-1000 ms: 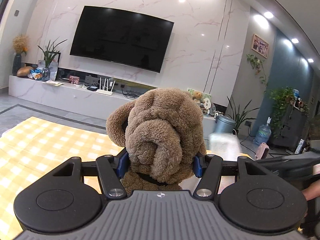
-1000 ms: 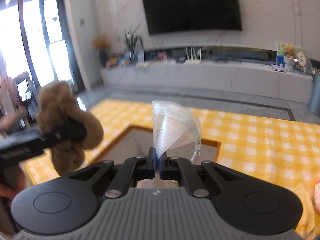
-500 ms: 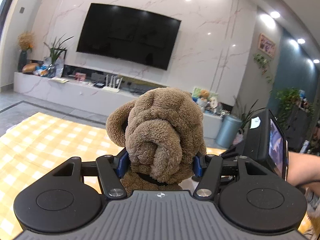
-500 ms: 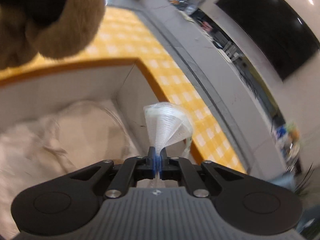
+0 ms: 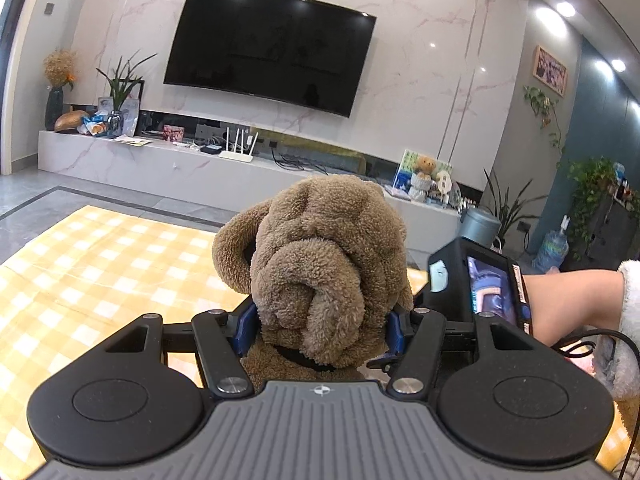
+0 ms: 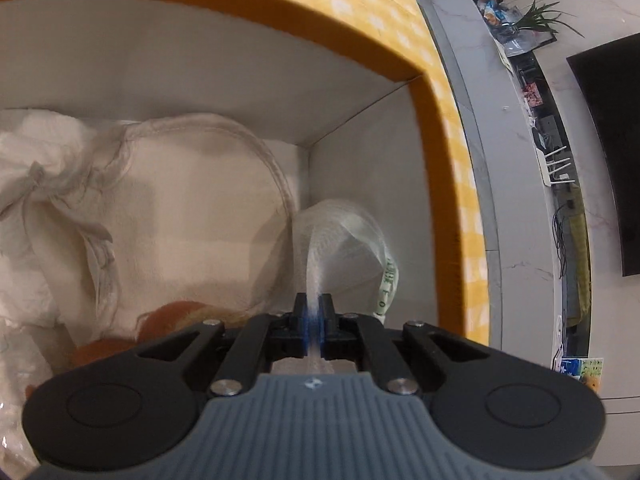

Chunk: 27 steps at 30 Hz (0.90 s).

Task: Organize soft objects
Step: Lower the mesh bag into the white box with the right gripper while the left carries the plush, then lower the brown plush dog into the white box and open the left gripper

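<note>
The right gripper point(image 6: 316, 322) points down into the box point(image 6: 424, 80), its fingers point(image 6: 327, 312) pinched on a strip of white mesh point(image 6: 340, 240), a net-like pouch with a printed label down one edge. They are just starting to part, with the mesh between them. The pouch hangs in the box's far corner, close to both walls. To do this well, I'd say the gripper wants to go low enough that the pouch rests on what is already inside before the fingers let go fully, then lift straight out so the mesh does not snag on a pad and come back up. It weighs next to nothing and could cling.

The left gripper point(image 5: 322, 322) is held up beside the box, clenched around the neck of a brown plush dog point(image 5: 320, 256). The dog sits upright between the blue pads, clear of the counter, waiting its turn. It should stay out of the right gripper's way until that one is clear.

Inside the box lie crumpled white cloths point(image 6: 44, 184), a pale drawstring bag point(image 6: 192, 208) and something orange point(image 6: 176, 314), half hidden by the gripper. There looks to be room for the dog. The box stands on a counter with a yellow checked cloth point(image 5: 80, 272).
</note>
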Motion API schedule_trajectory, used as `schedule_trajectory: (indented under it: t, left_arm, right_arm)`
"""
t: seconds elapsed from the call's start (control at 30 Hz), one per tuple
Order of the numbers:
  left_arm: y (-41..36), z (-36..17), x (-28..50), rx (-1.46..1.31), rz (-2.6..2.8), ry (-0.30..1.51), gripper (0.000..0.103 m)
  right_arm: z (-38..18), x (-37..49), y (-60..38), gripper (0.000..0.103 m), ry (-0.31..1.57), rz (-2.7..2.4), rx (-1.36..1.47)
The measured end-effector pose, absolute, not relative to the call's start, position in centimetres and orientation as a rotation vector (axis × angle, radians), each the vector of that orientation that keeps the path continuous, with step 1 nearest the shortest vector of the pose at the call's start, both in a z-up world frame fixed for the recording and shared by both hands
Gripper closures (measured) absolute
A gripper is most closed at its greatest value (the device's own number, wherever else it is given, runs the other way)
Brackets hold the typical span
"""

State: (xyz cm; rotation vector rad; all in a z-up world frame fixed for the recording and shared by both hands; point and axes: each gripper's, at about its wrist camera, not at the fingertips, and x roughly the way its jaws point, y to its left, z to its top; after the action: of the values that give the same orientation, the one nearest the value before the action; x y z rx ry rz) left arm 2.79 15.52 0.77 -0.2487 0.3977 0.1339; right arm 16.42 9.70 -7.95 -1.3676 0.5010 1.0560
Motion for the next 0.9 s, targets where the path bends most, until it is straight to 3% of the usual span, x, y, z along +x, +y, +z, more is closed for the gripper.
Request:
schedule_trajectory:
  t: [0.07,0.1,0.17,0.3,0.47,0.67,0.9]
  left_arm:
    - [15.5,0.7,2.9,-0.244,0.128,0.404,0.034]
    - [15.6,0.6,2.9,-0.249,0.126,0.406,0.033]
    - [15.7,0.6,2.8,-0.263,0.128,0.405,0.033]
    - [16.0,0.7,2.7,-0.300,0.115,0.406,0.033]
    - [15.4,1.0,3.2,-0.299,0.113,0.451,0.031]
    - [13.2,1.2,4.4,-0.214,0.144,0.546,0.030]
    - [12.2,-0.7,6.5,-0.339,-0.015,0.647,0.031]
  right_arm:
    - [-7.6,16.2,9.6,0.071,0.490,1.024,-1.335]
    - [-7.2,16.0,9.3,0.051,0.488,1.009,-1.306]
    - [-6.0,15.9,8.7,0.042,0.510,1.039,-1.225]
    - [-3.5,14.3,6.8,0.002,0.445,0.981,-1.152]
    - [-0.3,11.3,2.6,0.003,0.312,0.902,-1.061]
    - [1.5,9.4,-1.1,0.003,0.305,0.852,-1.026]
    - [1.4,7.7,-3.5,0.003,0.336,0.826,-0.942]
